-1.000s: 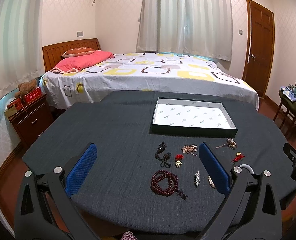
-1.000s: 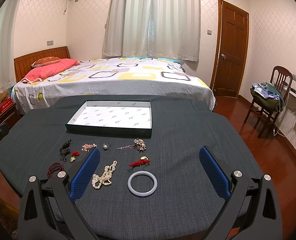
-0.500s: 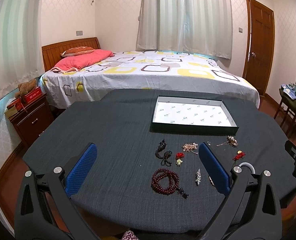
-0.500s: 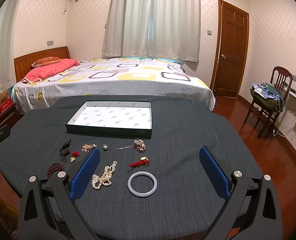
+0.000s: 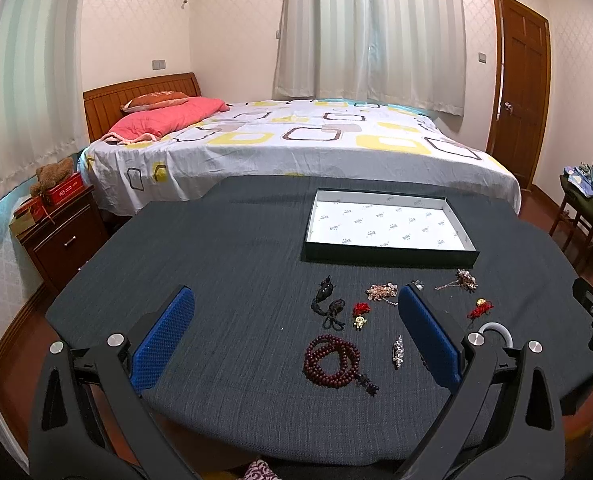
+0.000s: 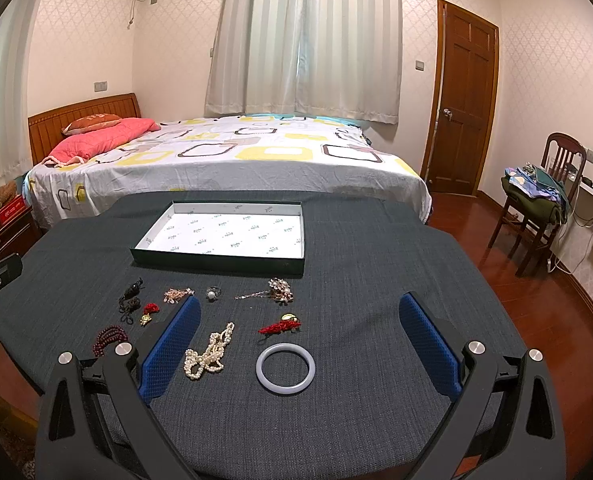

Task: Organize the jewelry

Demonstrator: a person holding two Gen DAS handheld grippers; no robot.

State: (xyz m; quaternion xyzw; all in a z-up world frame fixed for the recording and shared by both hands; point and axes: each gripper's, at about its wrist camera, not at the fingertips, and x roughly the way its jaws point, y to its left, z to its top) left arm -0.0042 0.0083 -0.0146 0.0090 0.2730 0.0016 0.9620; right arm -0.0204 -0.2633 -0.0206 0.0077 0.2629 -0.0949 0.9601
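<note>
Right wrist: smooth round bangle [image 6: 285,368], knobbly pearls [image 6: 209,351].

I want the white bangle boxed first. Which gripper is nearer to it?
Right. The white bangle lies just ahead between the open right gripper's fingers; from the left gripper it sits off to the right, beyond its right finger.

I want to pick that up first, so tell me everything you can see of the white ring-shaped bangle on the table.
The bangle is a plain closed ring, smooth and milky white, looking like stone or glass. It lies flat on the dark cloth of the table, touching no other piece: the pearl necklace is beside it, the red ornament just beyond. It sits between the open right gripper fingers, untouched.
</note>
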